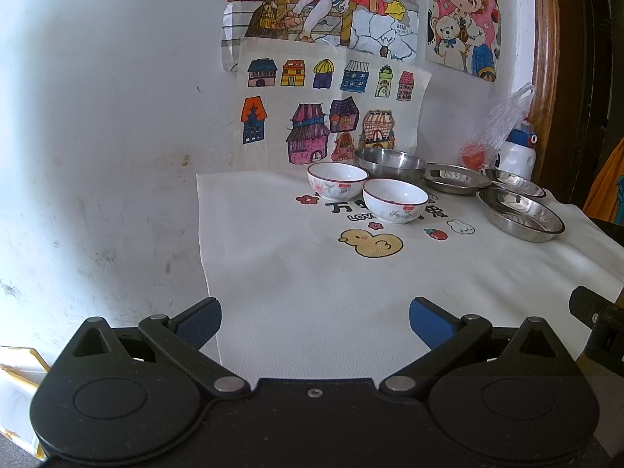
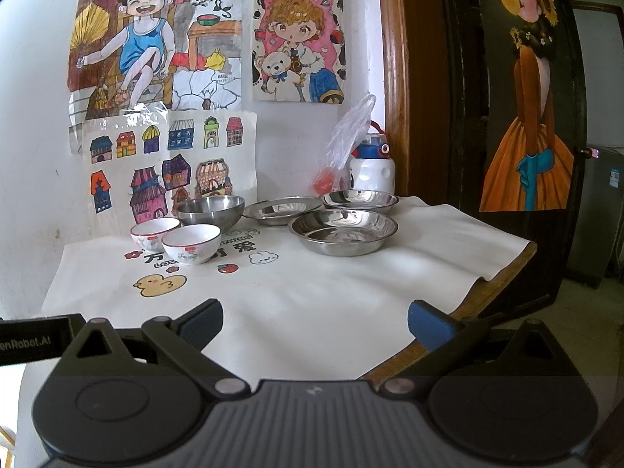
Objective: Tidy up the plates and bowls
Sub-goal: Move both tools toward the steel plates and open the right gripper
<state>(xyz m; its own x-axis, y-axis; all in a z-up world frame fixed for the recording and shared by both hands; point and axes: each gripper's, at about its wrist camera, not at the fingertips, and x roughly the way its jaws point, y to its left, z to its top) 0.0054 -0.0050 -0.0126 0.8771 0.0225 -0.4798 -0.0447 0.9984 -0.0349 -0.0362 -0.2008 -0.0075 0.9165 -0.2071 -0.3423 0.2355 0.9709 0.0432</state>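
**Both grippers held wide and empty at the near edge, dishes grouped at the far side**

The left gripper hovers level over the near edge of the white cloth, its blue-padded fingers spread wide with nothing between them; the right gripper sits likewise near the front right corner of the tabletop, fingers apart and empty, one of them over the wooden edge; both point toward the far wall.

Past a printed duck in mid-cloth stand two white ceramic bowls, the nearer bowl just beside the farther bowl, both upright toward the far left; behind them, near the far edge, stands a deep steel bowl; to its right lie three shallow steel plates: the nearest plate, a flat plate behind it, and a third plate near the far right corner, all apart and unstacked.

At the far right corner stand a white bottle and a clear plastic bag; coloured drawings hang on the wall behind.
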